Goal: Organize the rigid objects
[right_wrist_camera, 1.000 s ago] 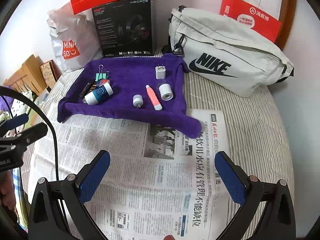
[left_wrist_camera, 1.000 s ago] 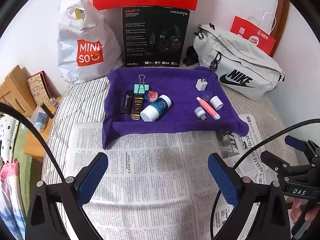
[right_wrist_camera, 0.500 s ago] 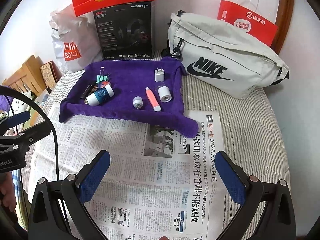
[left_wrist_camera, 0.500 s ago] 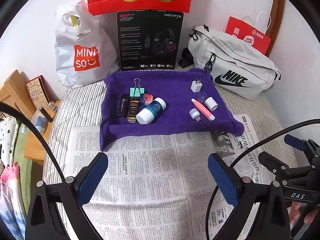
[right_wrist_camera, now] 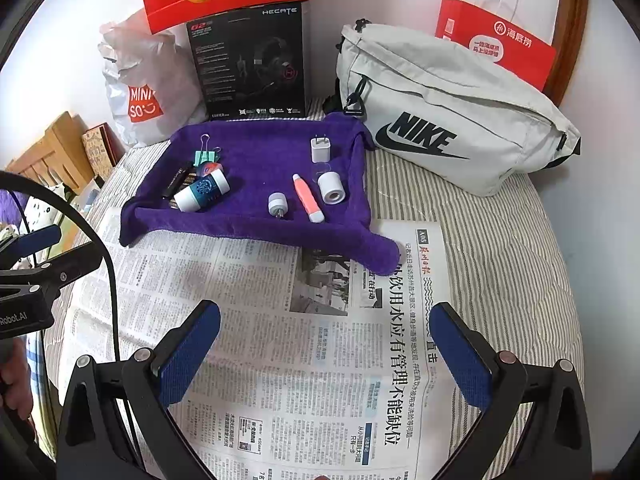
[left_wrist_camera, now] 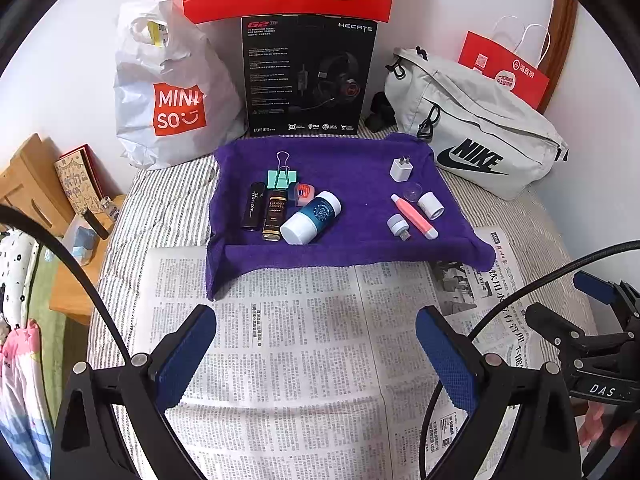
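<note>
A purple towel (left_wrist_camera: 352, 168) (right_wrist_camera: 260, 148) lies on the bed with small rigid items on it. At its left lie a green binder clip (left_wrist_camera: 282, 176), a black tube (left_wrist_camera: 252, 210), a dark bottle (left_wrist_camera: 274, 216), a small red-lidded jar (left_wrist_camera: 305, 192) and a blue-and-white jar (left_wrist_camera: 311, 218) (right_wrist_camera: 202, 191). At its right lie a white charger plug (left_wrist_camera: 401, 168) (right_wrist_camera: 321, 149), a pink pen (left_wrist_camera: 414, 216) (right_wrist_camera: 308, 198), a white cap (left_wrist_camera: 430, 205) (right_wrist_camera: 332, 187) and a small grey plug (left_wrist_camera: 399, 226) (right_wrist_camera: 277, 204). My left gripper (left_wrist_camera: 316, 344) and right gripper (right_wrist_camera: 324, 344) are open and empty, above the newspaper (left_wrist_camera: 304, 344) (right_wrist_camera: 280, 340), short of the towel.
Behind the towel stand a white Miniso bag (left_wrist_camera: 168, 92), a black headset box (left_wrist_camera: 308, 76), a grey Nike bag (left_wrist_camera: 476, 140) (right_wrist_camera: 448, 112) and a red paper bag (left_wrist_camera: 504, 70). A wooden bedside table (left_wrist_camera: 36, 184) is at the left. The striped bed cover (right_wrist_camera: 500, 248) extends to the right.
Both grippers have drawn back and risen a little from the towel, so the items look smaller and farther. Nothing on the towel has moved. Both grippers stay open.
</note>
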